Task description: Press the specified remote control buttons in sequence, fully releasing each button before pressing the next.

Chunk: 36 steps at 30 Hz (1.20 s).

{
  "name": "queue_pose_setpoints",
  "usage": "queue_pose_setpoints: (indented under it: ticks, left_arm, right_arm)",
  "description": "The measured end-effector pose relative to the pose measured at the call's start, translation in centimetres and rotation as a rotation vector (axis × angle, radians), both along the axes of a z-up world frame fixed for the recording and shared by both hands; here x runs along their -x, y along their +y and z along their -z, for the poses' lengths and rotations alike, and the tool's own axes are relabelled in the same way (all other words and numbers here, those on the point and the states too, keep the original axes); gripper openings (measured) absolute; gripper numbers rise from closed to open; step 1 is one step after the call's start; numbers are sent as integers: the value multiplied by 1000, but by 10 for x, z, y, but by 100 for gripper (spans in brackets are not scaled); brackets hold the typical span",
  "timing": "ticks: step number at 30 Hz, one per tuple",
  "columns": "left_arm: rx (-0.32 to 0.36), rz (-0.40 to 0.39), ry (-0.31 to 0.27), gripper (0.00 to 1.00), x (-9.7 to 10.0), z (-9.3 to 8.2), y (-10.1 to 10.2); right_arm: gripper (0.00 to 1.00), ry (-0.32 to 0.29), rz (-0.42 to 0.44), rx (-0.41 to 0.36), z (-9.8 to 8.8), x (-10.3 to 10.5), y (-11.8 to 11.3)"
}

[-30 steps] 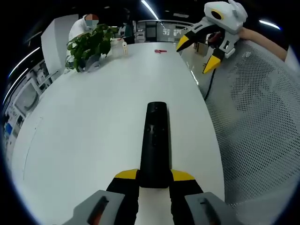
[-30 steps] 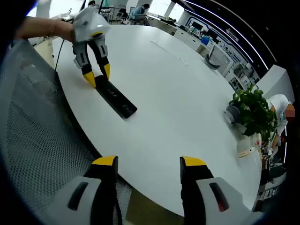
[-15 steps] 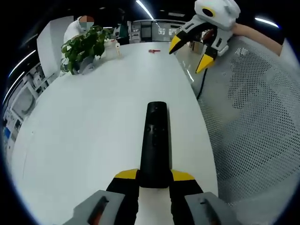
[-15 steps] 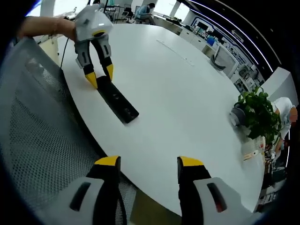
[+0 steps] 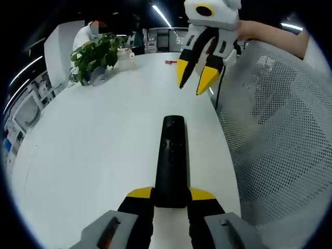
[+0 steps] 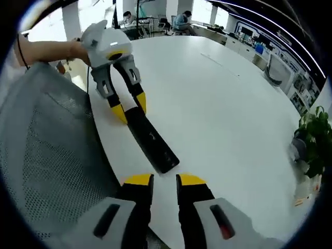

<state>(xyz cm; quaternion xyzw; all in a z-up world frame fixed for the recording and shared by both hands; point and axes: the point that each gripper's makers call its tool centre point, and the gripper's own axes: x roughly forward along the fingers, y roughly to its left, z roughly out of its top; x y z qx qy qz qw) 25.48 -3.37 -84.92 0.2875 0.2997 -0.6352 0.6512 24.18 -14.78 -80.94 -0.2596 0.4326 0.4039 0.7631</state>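
A long black remote [image 5: 172, 155] lies on the white table [image 5: 93, 145], and my left gripper [image 5: 171, 194] is shut on its near end. In the right gripper view the same remote [image 6: 151, 141] runs diagonally, with the left gripper [image 6: 128, 107] clamped on its far end. My right gripper [image 6: 164, 180] hovers just short of the remote's free end. Its jaws are drawn almost together and hold nothing. From the left gripper view, the right gripper [image 5: 196, 78] hangs above the table beyond the remote's tip, held by a hand.
A grey mesh chair back [image 5: 280, 135] stands along the table's edge, and it appears as the chair back [image 6: 52, 155] beside the remote. A potted plant [image 5: 93, 54] and a small red object [image 5: 170, 63] sit at the far end. A person in white sits behind the plant.
My right gripper has narrowed its jaws from wide open to almost together. It has moved in over the table towards the remote's free end. The left gripper still holds the remote.
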Motion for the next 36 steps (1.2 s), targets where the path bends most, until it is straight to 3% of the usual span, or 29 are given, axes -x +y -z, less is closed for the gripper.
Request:
queue_pose_setpoints:
  ticks: [4,12,20,24,36]
  left_arm:
    - [9,5,6,24,0,0,2]
    - [6,4,10,24,0,1,1]
    - [-4,6,9,24,-1,1,0]
    - [-12,8,8,24,-1,1,1]
    - [-45,7,15,24,-1,2,0]
  right_arm:
    - [0,33,-36,42,16,-7,-1]
    - [0,47,-39,55,27,-18,0]
    - [0,65,-87,61,33,-16,13]
    - [0,46,-146,125,34,-15,12]
    - [0,92,-64,83,34,-16,10]
